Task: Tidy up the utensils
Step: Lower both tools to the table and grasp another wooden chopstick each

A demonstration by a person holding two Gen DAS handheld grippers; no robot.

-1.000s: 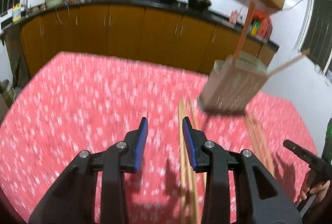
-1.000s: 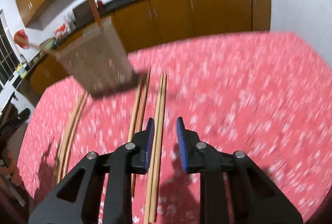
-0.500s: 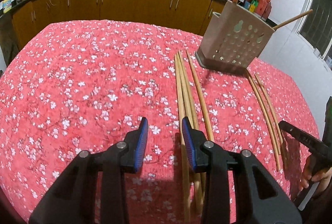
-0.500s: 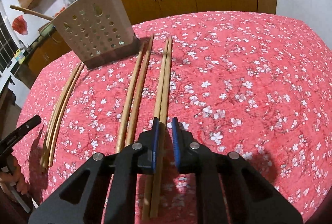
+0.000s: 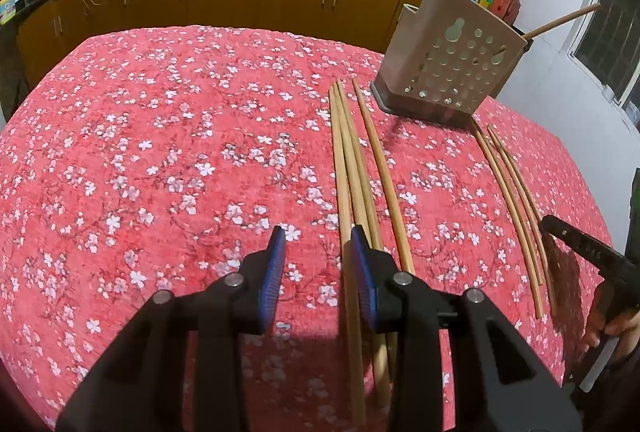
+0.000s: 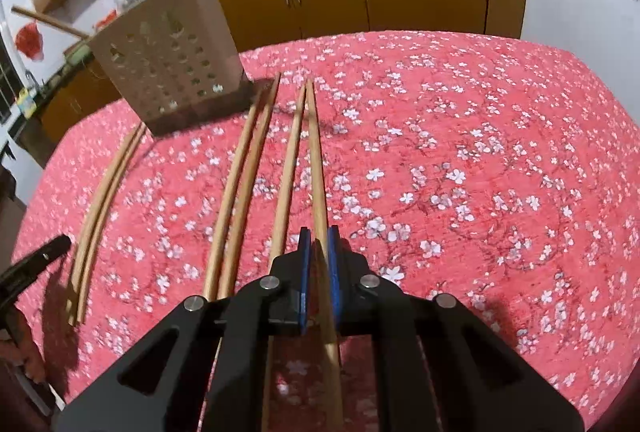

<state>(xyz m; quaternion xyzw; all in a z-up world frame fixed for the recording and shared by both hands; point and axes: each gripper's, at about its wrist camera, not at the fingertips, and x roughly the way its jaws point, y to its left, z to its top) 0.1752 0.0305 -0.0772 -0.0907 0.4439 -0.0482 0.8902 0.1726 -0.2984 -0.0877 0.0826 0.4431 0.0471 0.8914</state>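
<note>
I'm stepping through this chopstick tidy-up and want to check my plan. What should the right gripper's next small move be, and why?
Probably lift. The right gripper looks shut on the rightmost chopstick, while its partner lies beside it on the red cloth. Raising it slightly, then carrying it toward the perforated holder behind, seems sensible. The left gripper is open and holds nothing.

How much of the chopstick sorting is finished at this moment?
Done: two sticks already stand in the perforated beige plastic holder. In hand: the right gripper is shut on one long wooden chopstick. Left: five chopsticks on the red floral cloth; the left gripper is open, empty.
</note>
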